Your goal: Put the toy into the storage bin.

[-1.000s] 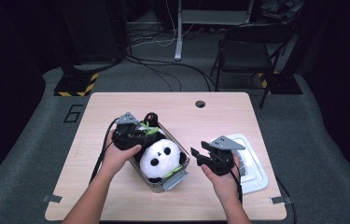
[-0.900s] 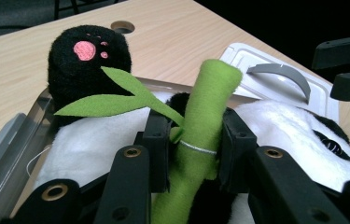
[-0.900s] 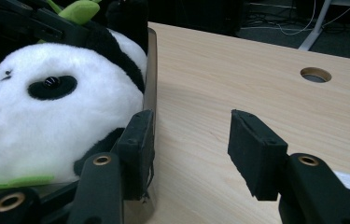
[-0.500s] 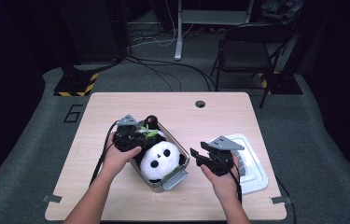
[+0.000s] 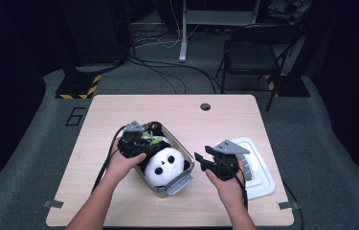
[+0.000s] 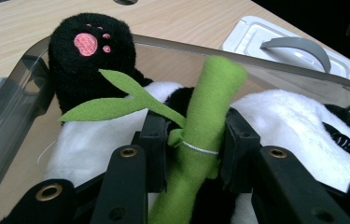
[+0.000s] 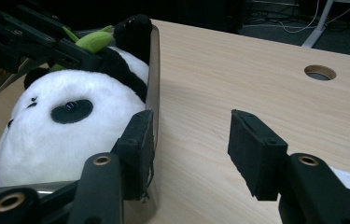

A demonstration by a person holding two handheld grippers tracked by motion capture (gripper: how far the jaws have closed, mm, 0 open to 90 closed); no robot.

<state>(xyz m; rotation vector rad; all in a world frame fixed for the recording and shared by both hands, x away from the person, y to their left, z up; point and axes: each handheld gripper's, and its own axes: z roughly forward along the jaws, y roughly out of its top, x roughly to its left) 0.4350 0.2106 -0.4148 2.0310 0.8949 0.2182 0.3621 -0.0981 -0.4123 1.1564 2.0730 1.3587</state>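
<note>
Left gripper view — jaws just easing apart around bamboo stick [image 6: 200, 140]; right gripper [image 7: 189, 154] jaws released beside container wall [image 7: 153, 70].

The green bamboo stalk [image 6: 204, 126] runs out of the left gripper view's bottom edge below the left gripper [image 6: 191, 140], so its lower end goes unseen. The panda [image 7: 56, 126] beside the right gripper [image 7: 189, 140] is cut by the picture's left edge, and its body is hidden behind the bin wall [image 7: 153, 70]. Whether the pads [image 6: 154, 135] press the stalk cannot be told.
</note>
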